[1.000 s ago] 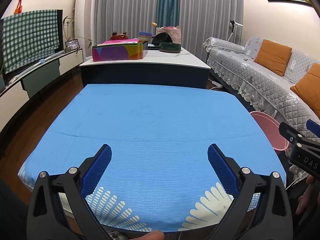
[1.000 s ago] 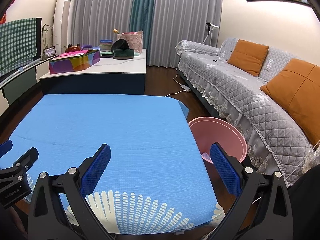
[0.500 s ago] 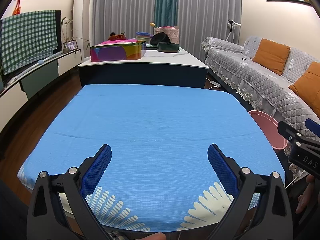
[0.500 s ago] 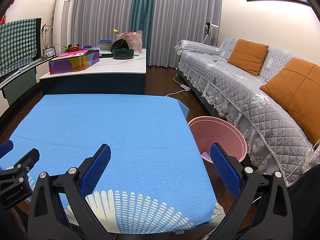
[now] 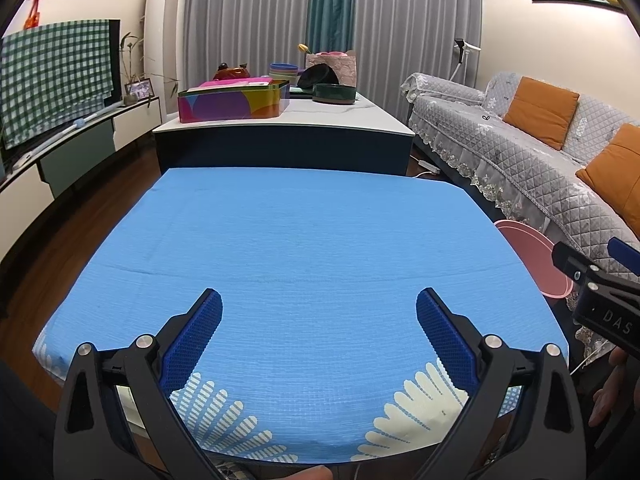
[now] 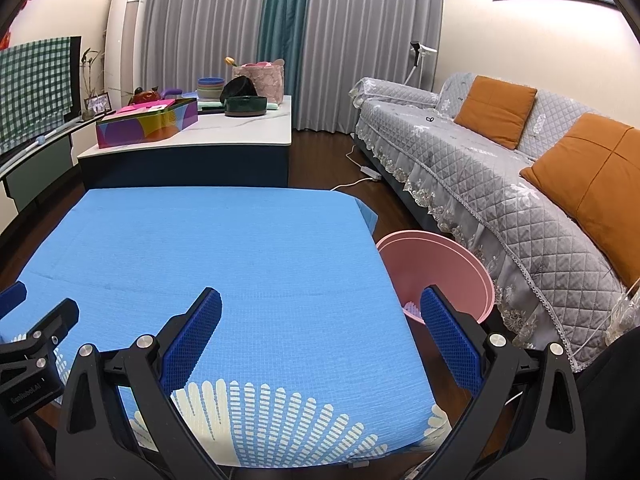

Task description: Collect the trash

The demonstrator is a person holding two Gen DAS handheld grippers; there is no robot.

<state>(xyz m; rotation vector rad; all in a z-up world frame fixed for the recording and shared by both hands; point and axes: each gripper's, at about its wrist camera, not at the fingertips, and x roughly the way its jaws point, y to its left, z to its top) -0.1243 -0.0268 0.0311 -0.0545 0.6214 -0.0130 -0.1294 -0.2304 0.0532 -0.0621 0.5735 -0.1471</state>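
A pink bin point(image 6: 444, 264) stands on the floor by the right edge of the table with the blue cloth point(image 6: 224, 248); a small pale scrap lies inside it. In the left wrist view only the rim of the pink bin point(image 5: 532, 252) shows past the cloth's right side. I see no loose trash on the blue cloth point(image 5: 304, 248). My left gripper point(image 5: 319, 300) hovers open over the near part of the cloth, nothing between its fingers. My right gripper point(image 6: 320, 298) is open too, near the table's right front corner, its right finger in front of the bin.
A grey quilted sofa point(image 6: 500, 168) with orange cushions runs along the right. Behind the table stands a white-topped counter point(image 5: 280, 120) with a colourful box point(image 5: 234, 100), bowls and a basket. A TV cabinet point(image 5: 60, 148) lines the left wall.
Both grippers stay open over the cloth. The left wrist view has drifted slightly, with the counter and bin sitting a little lower and nearer; the right wrist view is nearly unchanged.
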